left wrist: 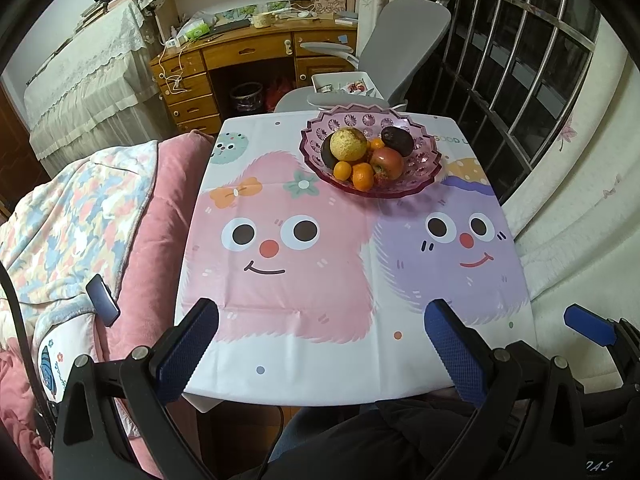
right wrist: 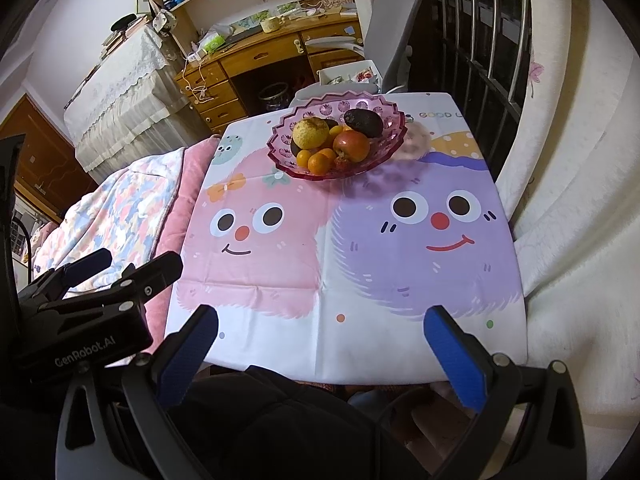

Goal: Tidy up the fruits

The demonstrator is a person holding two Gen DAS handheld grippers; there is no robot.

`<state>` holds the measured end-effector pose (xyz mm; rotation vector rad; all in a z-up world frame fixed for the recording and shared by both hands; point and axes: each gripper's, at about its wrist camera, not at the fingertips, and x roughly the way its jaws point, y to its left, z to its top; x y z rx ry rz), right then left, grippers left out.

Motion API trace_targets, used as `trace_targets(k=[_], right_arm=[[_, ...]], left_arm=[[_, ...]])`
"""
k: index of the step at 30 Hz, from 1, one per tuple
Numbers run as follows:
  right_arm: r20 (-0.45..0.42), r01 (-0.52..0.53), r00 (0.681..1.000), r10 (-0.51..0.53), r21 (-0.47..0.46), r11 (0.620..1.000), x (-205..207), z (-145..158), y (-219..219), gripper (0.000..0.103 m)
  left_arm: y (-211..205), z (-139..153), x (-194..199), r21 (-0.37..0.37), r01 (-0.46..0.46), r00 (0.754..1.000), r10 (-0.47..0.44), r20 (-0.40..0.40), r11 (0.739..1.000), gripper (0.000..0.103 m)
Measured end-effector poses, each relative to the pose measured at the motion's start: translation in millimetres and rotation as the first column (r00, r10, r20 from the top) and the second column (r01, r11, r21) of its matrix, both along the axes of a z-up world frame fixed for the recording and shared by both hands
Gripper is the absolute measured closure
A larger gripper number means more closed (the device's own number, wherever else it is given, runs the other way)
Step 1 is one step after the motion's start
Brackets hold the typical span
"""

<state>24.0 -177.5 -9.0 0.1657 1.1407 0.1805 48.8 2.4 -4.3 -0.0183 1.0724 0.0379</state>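
A small desk (left wrist: 280, 360) covered by a cartoon tablecloth (left wrist: 320, 300) fills the middle of both views; the cloth shows a pink fuzzy face and a purple fuzzy face. A bed with a pink and pastel quilt (left wrist: 100, 216) lies along the desk's 9 o'clock side. A grey office chair (left wrist: 408, 40) stands beyond the far edge at 12 o'clock, with a wooden bureau (left wrist: 248, 52) behind it at 11 o'clock.

A pink scalloped glass bowl (left wrist: 430, 160) sits on the desk's far end, toward 12 o'clock, and holds all the fruit. Inside it, a yellow pear (left wrist: 350, 144) sits at 10 o'clock. A dark avocado (left wrist: 397, 141) lies at 1 o'clock. A red apple (left wrist: 387, 163) rests at the centre. Small oranges (left wrist: 362, 177) cluster at 6 o'clock.

The left claw (left wrist: 320, 344) hovers over the desk's near edge at 6 o'clock, its blue-padded fingers spread wide and holding nothing. The right claw (right wrist: 320, 348) hovers beside it at the same edge, likewise spread wide and empty. Both are well apart from the bowl.
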Motion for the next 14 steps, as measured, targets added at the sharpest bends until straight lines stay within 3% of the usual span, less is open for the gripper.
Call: trace_targets(k=[14], right_arm=[[-0.008, -0.006, 1.0, 0.006, 0.003, 1.0, 4.2, -3.2, 0.4, 0.0]], left_arm=[[1.6, -2.1, 6.7, 0.003, -0.003, 1.0, 0.003, -0.006, 1.0, 0.001]])
